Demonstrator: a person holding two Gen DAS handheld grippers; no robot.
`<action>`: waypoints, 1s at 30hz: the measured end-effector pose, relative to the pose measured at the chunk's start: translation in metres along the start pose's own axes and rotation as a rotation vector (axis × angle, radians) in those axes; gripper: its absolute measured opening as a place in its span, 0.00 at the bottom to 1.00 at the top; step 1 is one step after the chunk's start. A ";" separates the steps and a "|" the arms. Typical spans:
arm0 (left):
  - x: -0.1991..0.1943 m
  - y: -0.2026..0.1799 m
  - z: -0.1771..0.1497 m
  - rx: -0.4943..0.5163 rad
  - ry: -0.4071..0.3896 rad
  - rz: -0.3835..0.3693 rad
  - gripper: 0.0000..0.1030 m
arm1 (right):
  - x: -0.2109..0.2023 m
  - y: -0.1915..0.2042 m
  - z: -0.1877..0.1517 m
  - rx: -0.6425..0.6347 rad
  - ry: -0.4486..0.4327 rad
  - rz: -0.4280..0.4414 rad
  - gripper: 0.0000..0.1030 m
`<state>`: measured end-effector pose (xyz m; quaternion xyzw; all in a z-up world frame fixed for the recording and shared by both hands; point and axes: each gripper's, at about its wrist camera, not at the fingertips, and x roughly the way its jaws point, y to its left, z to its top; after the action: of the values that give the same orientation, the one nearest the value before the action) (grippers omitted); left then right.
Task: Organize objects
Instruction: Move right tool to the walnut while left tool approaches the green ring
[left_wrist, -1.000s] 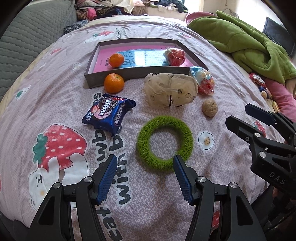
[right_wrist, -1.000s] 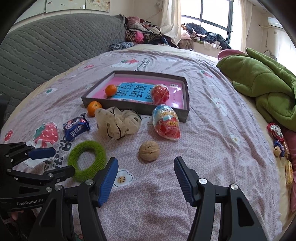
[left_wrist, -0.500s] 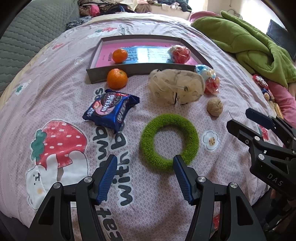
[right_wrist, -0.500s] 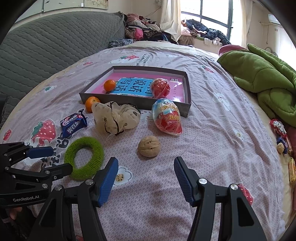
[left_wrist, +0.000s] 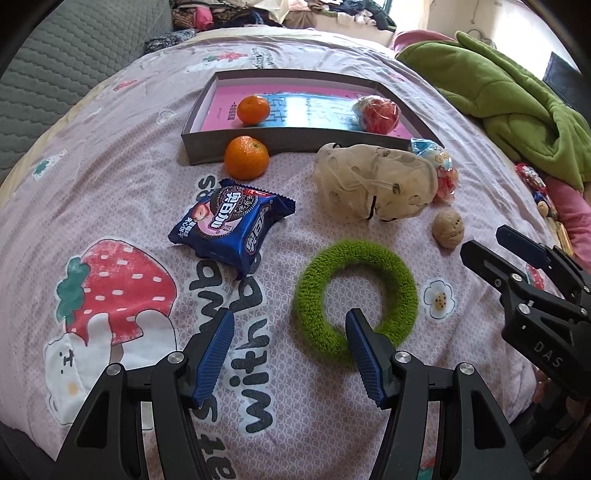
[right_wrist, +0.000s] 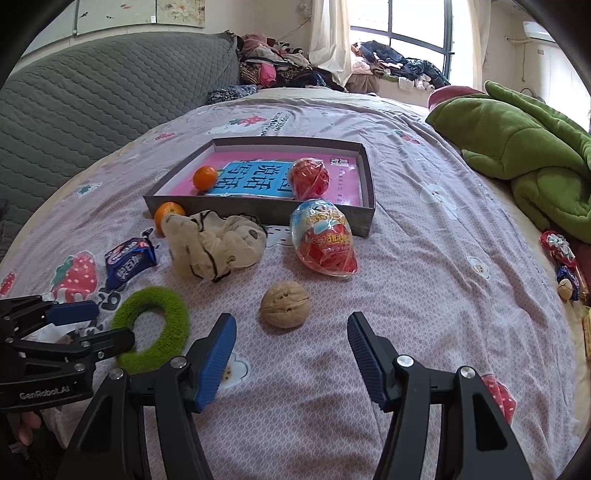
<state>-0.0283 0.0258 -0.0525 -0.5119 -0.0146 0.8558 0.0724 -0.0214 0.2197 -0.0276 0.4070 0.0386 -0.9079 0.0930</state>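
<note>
While both tools hang over the near edge of the bed, each stands spread with nothing between its pads. The left tool hovers at the near rim of the green ring, which lies flat; its right pad overlaps that rim in the view, though touch cannot be told. The right tool is just short of the walnut. A cookie pack lies left of the ring, its long axis slanting from near left to far right. Beyond the ring sits a crumpled pouch, with a wrapped egg toy beside it, narrow end pointing toward the tools. One orange touches the outer front wall of the tray; another orange and a red ball lie inside.
</note>
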 end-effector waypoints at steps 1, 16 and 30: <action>0.001 0.000 0.000 0.000 -0.001 -0.001 0.63 | 0.004 0.000 0.000 0.001 0.001 -0.004 0.60; 0.016 0.003 0.006 -0.045 -0.009 0.003 0.63 | 0.026 0.003 0.000 -0.013 0.004 0.003 0.60; 0.020 -0.003 0.008 -0.028 -0.048 0.035 0.62 | 0.043 0.000 0.000 0.003 0.030 0.006 0.59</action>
<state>-0.0447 0.0315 -0.0662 -0.4923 -0.0194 0.8688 0.0499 -0.0495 0.2143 -0.0596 0.4209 0.0376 -0.9014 0.0945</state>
